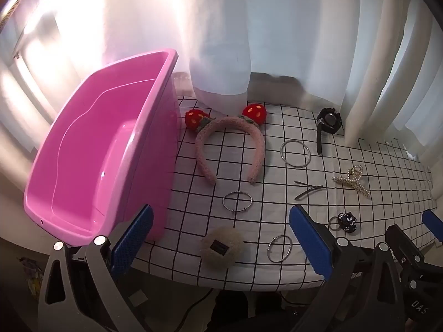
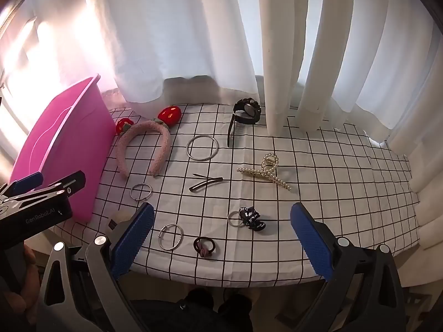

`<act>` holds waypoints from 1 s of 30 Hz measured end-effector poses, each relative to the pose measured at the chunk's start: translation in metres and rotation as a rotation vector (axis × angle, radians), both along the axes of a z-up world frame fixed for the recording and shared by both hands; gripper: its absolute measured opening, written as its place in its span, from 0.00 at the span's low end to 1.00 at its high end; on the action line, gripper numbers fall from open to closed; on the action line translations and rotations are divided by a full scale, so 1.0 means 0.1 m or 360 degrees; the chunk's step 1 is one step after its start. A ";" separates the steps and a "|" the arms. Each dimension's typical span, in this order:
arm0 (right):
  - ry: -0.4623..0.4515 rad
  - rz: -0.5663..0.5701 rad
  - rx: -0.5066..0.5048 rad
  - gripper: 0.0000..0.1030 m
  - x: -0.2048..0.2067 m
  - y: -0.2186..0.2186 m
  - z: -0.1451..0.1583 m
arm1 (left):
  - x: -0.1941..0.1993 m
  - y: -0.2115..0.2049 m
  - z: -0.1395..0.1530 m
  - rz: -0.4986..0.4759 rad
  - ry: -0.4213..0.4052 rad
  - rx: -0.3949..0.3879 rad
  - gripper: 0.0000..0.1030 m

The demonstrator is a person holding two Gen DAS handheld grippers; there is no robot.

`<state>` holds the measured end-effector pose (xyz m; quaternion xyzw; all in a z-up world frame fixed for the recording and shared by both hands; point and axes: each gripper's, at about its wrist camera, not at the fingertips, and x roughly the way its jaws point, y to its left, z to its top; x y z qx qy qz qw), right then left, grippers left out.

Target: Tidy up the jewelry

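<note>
A pink bin [image 1: 91,166] stands empty at the table's left; it also shows in the right wrist view [image 2: 61,149]. On the checked cloth lie a pink strawberry headband [image 1: 229,149] [image 2: 144,144], a black watch [image 1: 328,123] [image 2: 246,113], a large ring bangle [image 1: 295,150] [image 2: 202,148], two thinner bangles [image 1: 237,201] [image 1: 279,248], black hair clips [image 2: 206,184], a pearl claw clip [image 2: 265,171], a black keychain charm [image 2: 250,217], a hair tie [image 2: 204,246] and a fluffy beige clip [image 1: 221,247]. My left gripper [image 1: 221,246] is open above the table's near edge. My right gripper [image 2: 221,244] is open and empty.
White curtains [image 2: 221,41] hang behind the table and touch its back edge. The cloth's right side [image 2: 360,179] bears no items. The left gripper's body [image 2: 36,204] shows at the left of the right wrist view, near the bin.
</note>
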<state>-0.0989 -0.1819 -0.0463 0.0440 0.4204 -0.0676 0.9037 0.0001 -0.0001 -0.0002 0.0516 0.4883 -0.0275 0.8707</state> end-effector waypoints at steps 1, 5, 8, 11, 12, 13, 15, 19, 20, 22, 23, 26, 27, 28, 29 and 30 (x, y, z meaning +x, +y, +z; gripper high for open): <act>0.0001 -0.0001 -0.0012 0.92 0.00 0.00 0.00 | 0.00 0.00 0.00 0.0001 0.0000 0.0001 0.94; 0.0002 0.0001 -0.0004 0.92 -0.01 0.00 -0.02 | 0.00 0.00 0.01 0.0003 -0.0008 0.0011 0.94; 0.0002 0.0007 -0.0003 0.92 -0.01 0.01 -0.02 | -0.03 -0.01 0.01 0.0006 -0.0011 0.0016 0.94; -0.0001 0.0009 -0.0004 0.92 -0.02 0.03 -0.03 | -0.02 -0.01 -0.01 0.0008 -0.0011 0.0008 0.94; 0.0000 0.0010 -0.0003 0.92 -0.02 0.03 -0.03 | -0.01 -0.01 0.00 0.0009 -0.0013 0.0010 0.94; 0.0000 0.0011 -0.0003 0.92 -0.02 0.04 -0.03 | -0.01 0.00 -0.01 0.0010 -0.0013 0.0008 0.94; -0.0003 0.0014 0.0001 0.92 0.01 0.02 -0.03 | -0.01 0.02 -0.03 0.0011 -0.0011 0.0004 0.94; -0.0002 0.0015 0.0004 0.92 0.02 0.01 -0.04 | 0.00 0.03 -0.04 0.0011 -0.0009 0.0005 0.94; 0.0000 0.0014 0.0005 0.92 0.03 0.01 -0.04 | 0.00 0.03 -0.04 0.0011 -0.0011 0.0006 0.94; 0.0001 0.0013 0.0005 0.92 0.03 0.01 -0.04 | 0.00 0.04 -0.04 0.0015 -0.0013 0.0006 0.94; 0.0001 0.0013 0.0005 0.92 0.03 0.01 -0.04 | 0.01 0.04 -0.03 0.0019 -0.0013 0.0005 0.94; 0.0002 0.0013 0.0007 0.92 0.03 0.01 -0.04 | 0.02 0.05 -0.02 0.0024 -0.0015 0.0004 0.94; 0.0002 0.0013 0.0006 0.92 0.04 0.01 -0.04 | 0.03 0.06 -0.02 0.0025 -0.0012 0.0002 0.94; 0.0002 0.0014 0.0005 0.92 0.04 0.01 -0.04 | 0.03 0.06 -0.02 0.0025 -0.0010 0.0001 0.94; 0.0002 0.0014 0.0006 0.92 0.04 0.01 -0.04 | 0.03 0.06 -0.02 0.0024 -0.0010 0.0002 0.94; 0.0002 0.0015 0.0006 0.92 0.04 0.01 -0.04 | 0.03 0.06 -0.02 0.0025 -0.0011 0.0003 0.94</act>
